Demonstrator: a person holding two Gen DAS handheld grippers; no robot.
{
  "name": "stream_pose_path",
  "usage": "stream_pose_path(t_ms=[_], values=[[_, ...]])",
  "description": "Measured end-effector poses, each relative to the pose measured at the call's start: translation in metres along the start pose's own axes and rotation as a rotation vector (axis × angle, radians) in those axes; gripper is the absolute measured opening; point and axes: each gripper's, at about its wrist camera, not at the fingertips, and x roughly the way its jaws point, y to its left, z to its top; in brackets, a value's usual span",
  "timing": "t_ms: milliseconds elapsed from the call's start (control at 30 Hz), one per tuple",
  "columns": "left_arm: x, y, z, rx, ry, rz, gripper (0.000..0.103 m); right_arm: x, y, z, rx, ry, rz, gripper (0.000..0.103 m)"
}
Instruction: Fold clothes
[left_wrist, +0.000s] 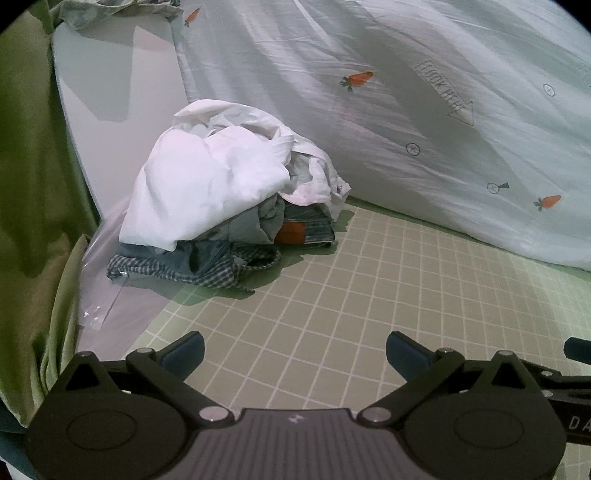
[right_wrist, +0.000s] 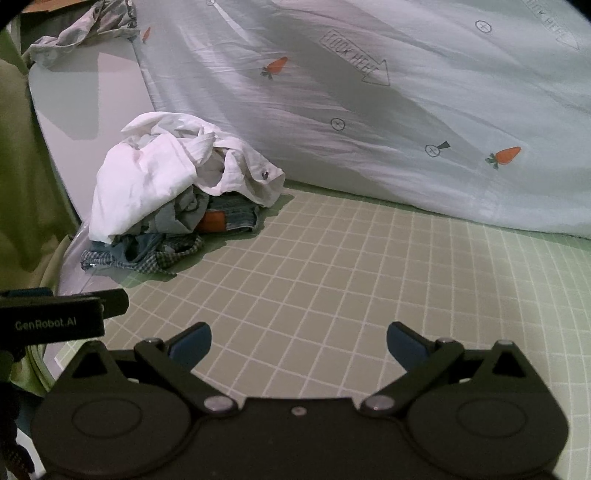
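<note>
While crumpled, the clothes pile (left_wrist: 229, 199) sits on the green grid sheet (left_wrist: 332, 295) at 10 o'clock, white shirt (left_wrist: 199, 184) topmost, against the carrot-print duvet (left_wrist: 424, 110). Left claw (left_wrist: 294, 356) and right claw (right_wrist: 299, 345): both spread wide, empty, well apart from pile.

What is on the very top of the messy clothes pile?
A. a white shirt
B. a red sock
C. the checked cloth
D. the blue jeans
A: the white shirt drapes over the top of the pile, with the blue jeans tucked under it and the checked cloth at the bottom on the green grid sheet.
</note>
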Motion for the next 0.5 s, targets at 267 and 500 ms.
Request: stream_pose_path(t_ms=[267, 500], values=[[-0.0011, -0.002, -0.0007, 0.002, 0.005, -0.001, 0.103, -0.0017, -0.0017, -0.001, 0.012, 0.006, 0.001, 0.103], [-0.0018, -0.004, -0.0016, 0.006, 0.005, -0.004, 0.103, -0.0039, -0.0033, -0.0018, 0.017, 0.009, 0.002, 0.103]])
